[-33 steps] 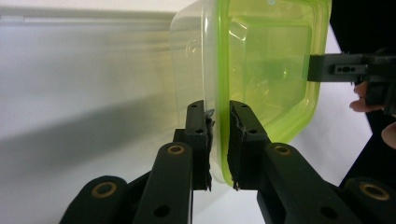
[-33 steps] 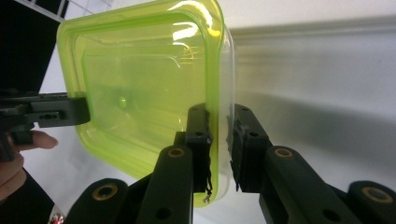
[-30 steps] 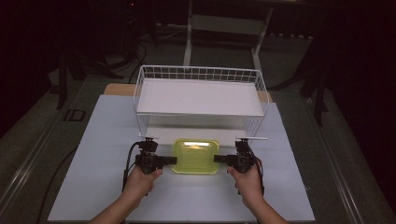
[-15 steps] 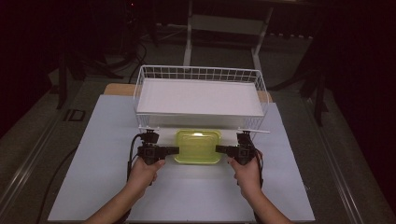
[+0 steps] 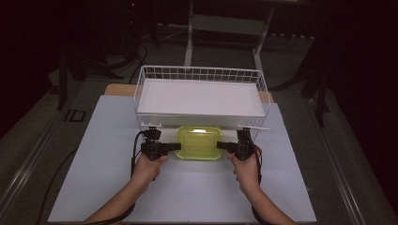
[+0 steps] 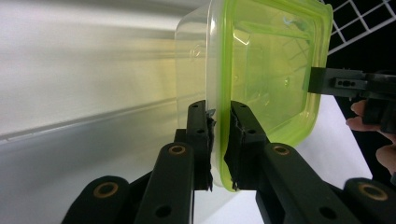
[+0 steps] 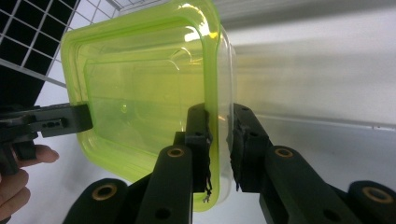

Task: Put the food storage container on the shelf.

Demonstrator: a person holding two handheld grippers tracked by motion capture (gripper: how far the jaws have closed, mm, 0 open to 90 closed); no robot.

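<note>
A clear plastic container with a yellow-green lid (image 5: 199,142) hangs between both grippers, just in front of the white wire basket (image 5: 199,75). My left gripper (image 5: 174,146) is shut on the lid's left rim; its own view shows the rim (image 6: 219,135) pinched between the jaws. On the opposite rim my right gripper (image 5: 223,146) is shut too, with the lid edge (image 7: 218,140) between its pads. Each gripper view shows the other gripper's jaw on the far rim (image 6: 327,81) (image 7: 60,120).
The wire basket holds a white tray or board (image 5: 199,97) and stands on a white table sheet (image 5: 94,178). Open white surface lies in front of the hands. Dark floor and stands surround the table.
Both grippers have carried the container forward, away from the person, up to the basket's front edge. Both grips are unchanged.
</note>
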